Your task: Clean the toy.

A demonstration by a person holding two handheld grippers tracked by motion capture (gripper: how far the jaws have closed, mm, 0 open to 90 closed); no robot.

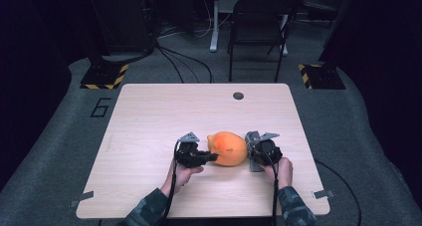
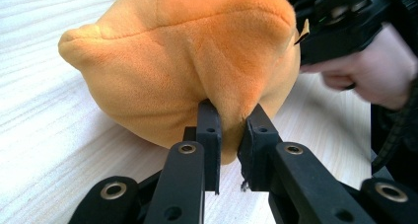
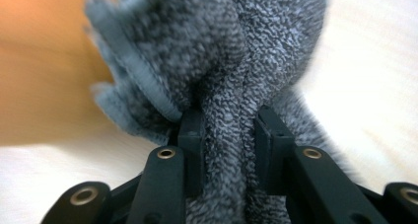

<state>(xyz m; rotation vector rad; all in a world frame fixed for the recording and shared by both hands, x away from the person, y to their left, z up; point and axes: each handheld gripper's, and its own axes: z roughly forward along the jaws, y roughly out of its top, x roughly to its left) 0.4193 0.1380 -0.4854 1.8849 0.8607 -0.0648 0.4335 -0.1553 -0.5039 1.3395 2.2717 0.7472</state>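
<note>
Orange plush toy [image 1: 228,148] and grey cloth [image 3: 222,61] on bench [image 1: 149,116].
Left gripper [image 2: 230,135] fingers clamped on plush fold; right gripper [image 3: 229,135] fingers clamped on bunched cloth beside toy.

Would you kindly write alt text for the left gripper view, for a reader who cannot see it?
The left gripper pinches a fold of an orange plush toy between its two black jaws, the toy resting on a pale wooden table. At upper right, a hand holds the other gripper beside the toy.
</note>
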